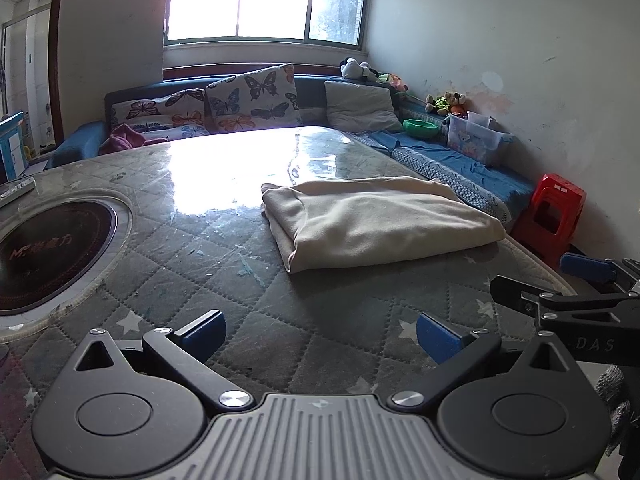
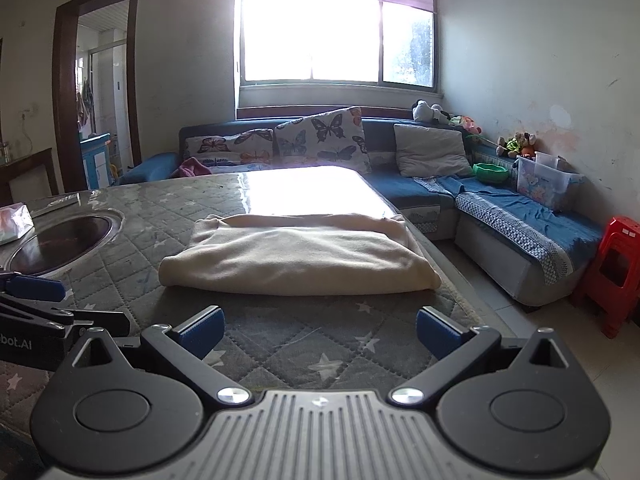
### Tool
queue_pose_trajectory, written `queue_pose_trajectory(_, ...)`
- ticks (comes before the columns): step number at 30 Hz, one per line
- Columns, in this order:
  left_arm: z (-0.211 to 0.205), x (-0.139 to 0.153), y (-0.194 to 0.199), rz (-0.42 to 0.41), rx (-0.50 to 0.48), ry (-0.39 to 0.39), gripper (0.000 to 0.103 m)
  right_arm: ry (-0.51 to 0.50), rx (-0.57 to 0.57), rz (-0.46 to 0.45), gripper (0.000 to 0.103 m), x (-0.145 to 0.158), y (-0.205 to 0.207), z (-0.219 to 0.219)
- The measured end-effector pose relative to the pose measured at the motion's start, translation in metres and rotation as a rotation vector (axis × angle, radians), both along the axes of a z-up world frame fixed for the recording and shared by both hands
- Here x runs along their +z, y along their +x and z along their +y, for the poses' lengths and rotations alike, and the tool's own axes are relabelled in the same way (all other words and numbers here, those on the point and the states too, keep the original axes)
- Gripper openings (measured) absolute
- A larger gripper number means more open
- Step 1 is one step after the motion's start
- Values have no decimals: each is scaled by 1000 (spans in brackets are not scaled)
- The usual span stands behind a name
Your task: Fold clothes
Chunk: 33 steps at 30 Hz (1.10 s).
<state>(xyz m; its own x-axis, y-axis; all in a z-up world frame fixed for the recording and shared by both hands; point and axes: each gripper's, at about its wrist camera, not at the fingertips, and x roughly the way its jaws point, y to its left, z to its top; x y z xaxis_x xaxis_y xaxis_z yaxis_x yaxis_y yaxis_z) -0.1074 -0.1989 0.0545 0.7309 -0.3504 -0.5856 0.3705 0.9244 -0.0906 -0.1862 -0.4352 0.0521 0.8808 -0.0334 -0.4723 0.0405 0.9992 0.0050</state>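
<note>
Quilted table (image 2: 280,344) bears folded cream garment (image 2: 296,258), round hob (image 1: 48,248) left.

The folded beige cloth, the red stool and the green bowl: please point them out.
folded beige cloth (image 2: 296,258), right wrist view, top layer.
red stool (image 2: 614,276), right wrist view, side.
green bowl (image 2: 490,173), right wrist view, rim.

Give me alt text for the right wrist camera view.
A cream garment lies folded on a quilted, star-patterned table, just beyond the open, empty right gripper. Behind are a blue sofa and a bright window.
</note>
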Motion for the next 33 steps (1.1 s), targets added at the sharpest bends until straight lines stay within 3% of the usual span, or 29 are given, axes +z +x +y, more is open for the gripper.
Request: queue_pose_trajectory(33,-13,-14,37,74,-4,50,103,34,8,81,103,-15,36,-7)
